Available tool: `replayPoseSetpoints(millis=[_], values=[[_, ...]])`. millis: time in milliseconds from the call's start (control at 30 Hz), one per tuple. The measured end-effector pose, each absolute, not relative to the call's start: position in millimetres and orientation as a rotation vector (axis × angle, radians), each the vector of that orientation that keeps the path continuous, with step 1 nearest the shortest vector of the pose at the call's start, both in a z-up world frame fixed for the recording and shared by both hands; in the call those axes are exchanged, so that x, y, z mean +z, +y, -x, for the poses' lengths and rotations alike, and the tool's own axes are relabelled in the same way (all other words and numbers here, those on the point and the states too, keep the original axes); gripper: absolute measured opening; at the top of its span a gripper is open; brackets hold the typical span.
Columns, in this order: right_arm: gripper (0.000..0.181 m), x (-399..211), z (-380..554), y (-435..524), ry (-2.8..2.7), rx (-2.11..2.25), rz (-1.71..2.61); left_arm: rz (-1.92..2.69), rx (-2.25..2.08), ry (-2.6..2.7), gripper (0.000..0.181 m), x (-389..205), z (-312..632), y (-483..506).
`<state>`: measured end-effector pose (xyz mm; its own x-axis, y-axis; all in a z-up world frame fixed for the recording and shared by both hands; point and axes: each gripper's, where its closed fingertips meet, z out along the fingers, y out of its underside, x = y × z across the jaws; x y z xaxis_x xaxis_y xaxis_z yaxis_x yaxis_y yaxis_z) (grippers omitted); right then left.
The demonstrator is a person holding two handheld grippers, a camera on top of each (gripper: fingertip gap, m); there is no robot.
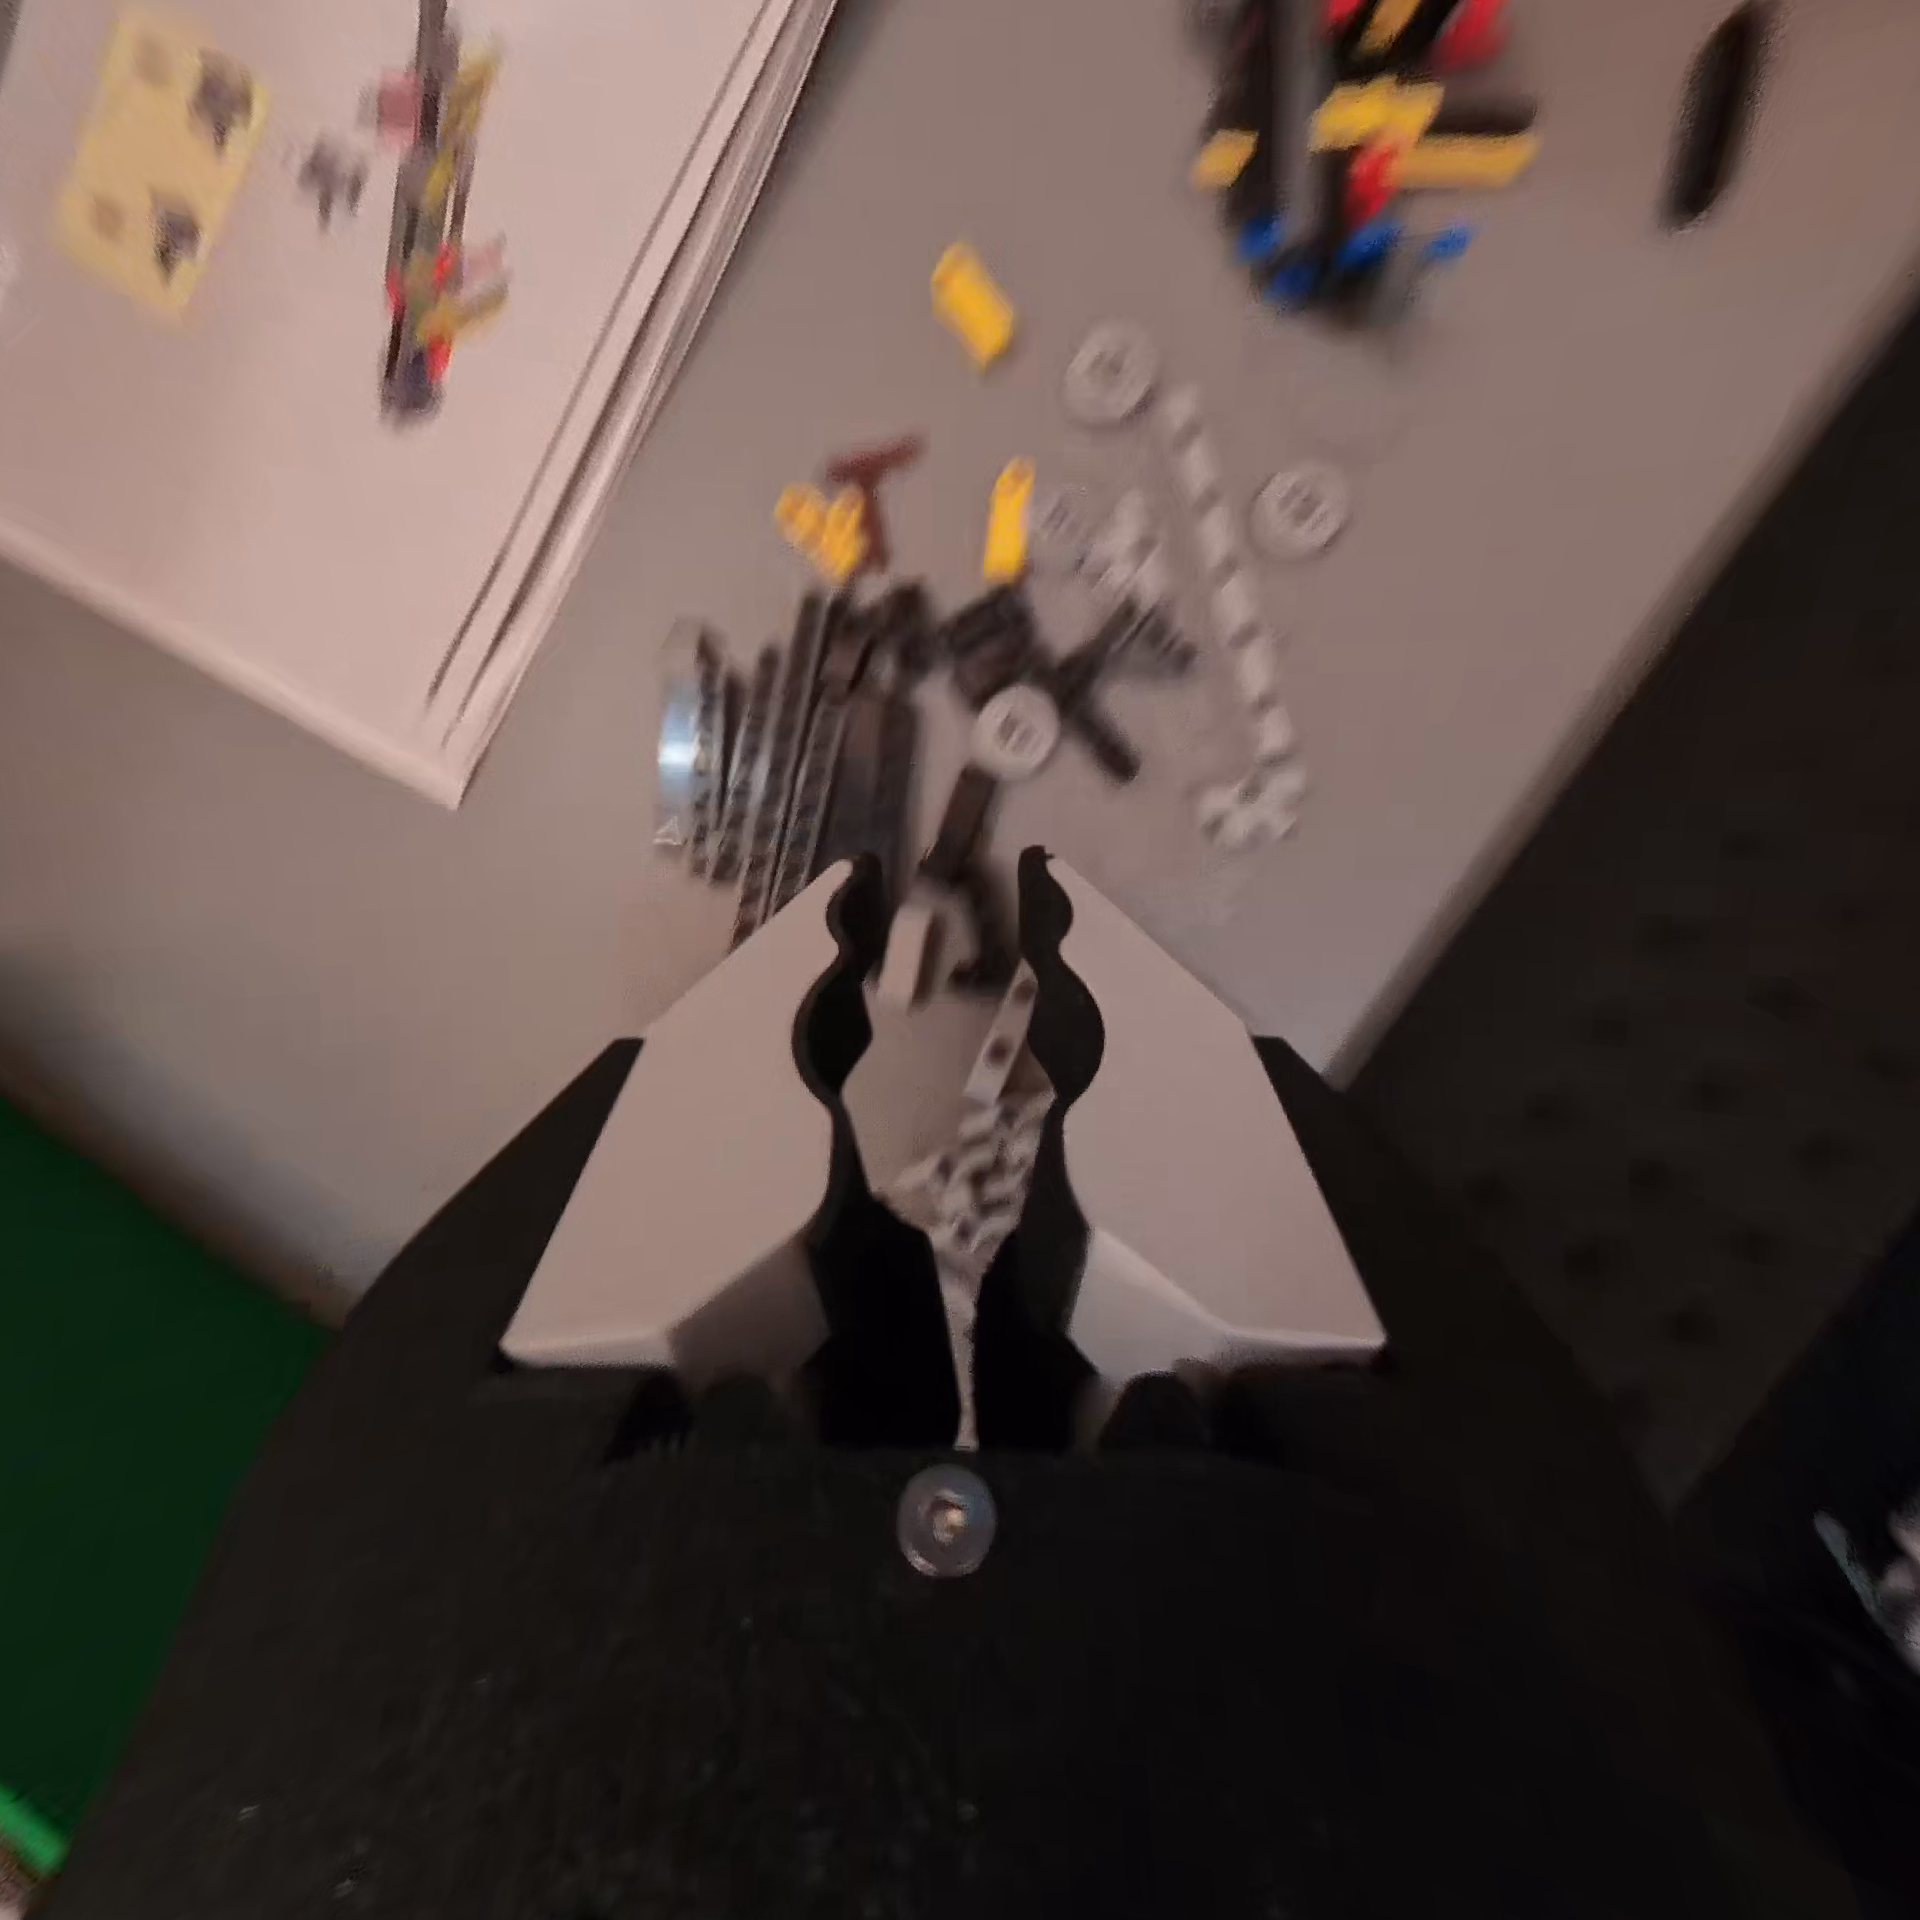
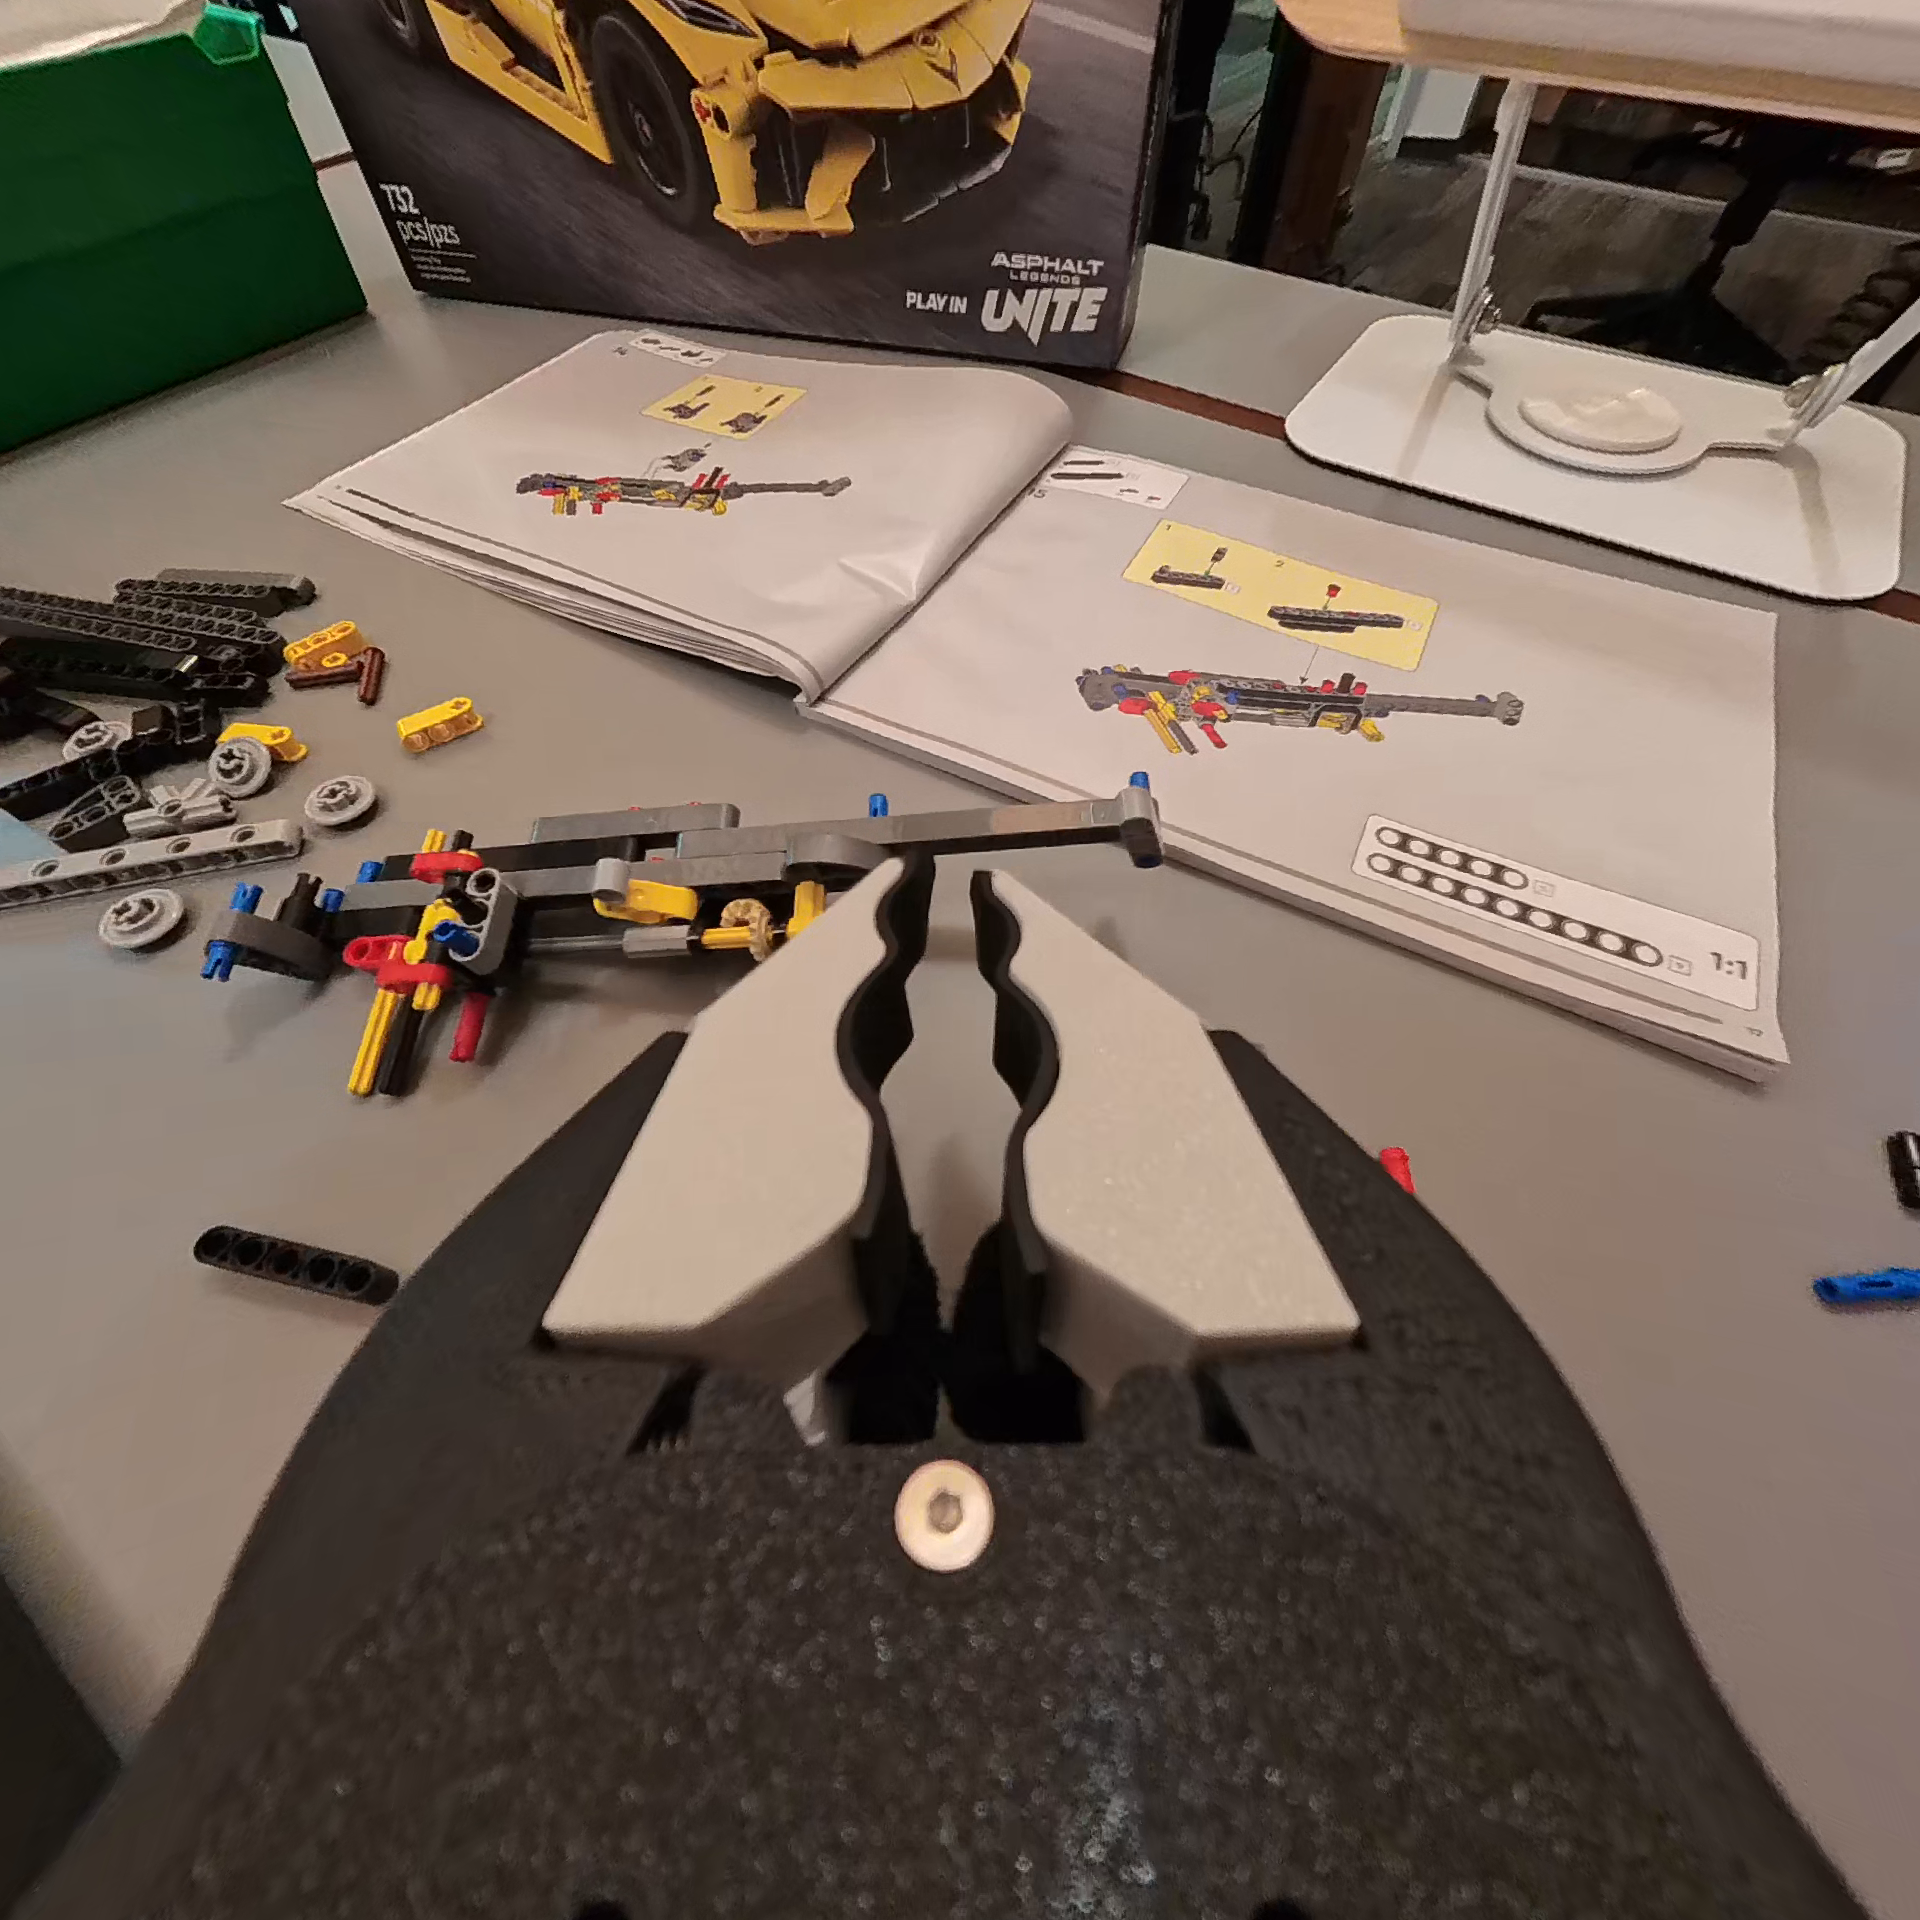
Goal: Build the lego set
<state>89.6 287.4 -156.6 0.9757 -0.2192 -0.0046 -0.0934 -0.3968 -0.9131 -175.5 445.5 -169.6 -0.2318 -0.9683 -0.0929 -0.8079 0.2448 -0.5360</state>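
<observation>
Right gripper (image 2: 951, 878): jaws narrowly parted, nothing between them; the left fingertip sits at, possibly touching, the grey beam of the part-built lego assembly (image 2: 665, 894), contact not certain. The assembly lies on the grey table (image 2: 1351, 1195) just beyond the tips, its long arm reaching right onto the near corner of the open instruction booklet (image 2: 1299, 748).

Left gripper (image 1: 951, 868): view blurred; jaws a narrow gap apart, poised over the near end of the loose parts pile (image 1: 935, 665). Whether they grip a piece cannot be told.

Surroundings, right view: loose black beams, yellow connectors and grey round pieces (image 2: 156, 727) at far left; a single black beam (image 2: 296, 1262) near left. A blue pin (image 2: 1865, 1286) and red pin (image 2: 1395, 1164) lie near right. The set's box (image 2: 727, 177) and a green bin (image 2: 156, 229) stand far. A white stand base (image 2: 1610, 447) sits far right.

Room: bare table lies to the right of the gripper, up to the booklet. In the left view the table edge (image 1: 1558, 790) runs just right of the pile.
</observation>
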Motion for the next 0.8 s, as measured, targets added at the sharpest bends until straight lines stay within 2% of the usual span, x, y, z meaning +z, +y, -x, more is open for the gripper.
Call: replayPoseSetpoints(millis=[100, 367, 800], values=[[0.007, -158, -91, 287, 0.222, -0.149, 1.989, 1.743, -0.47, 2.088, 0.022, -184, 200, 480], [0.007, -161, -93, 286, 0.228, -0.161, 2.002, 1.688, -0.478, 2.136, 0.014, -204, 182, 479], [0.007, -163, -89, 287, 0.205, -0.159, 2.015, 1.731, -0.485, 2.154, 0.022, -205, 176, 482]])
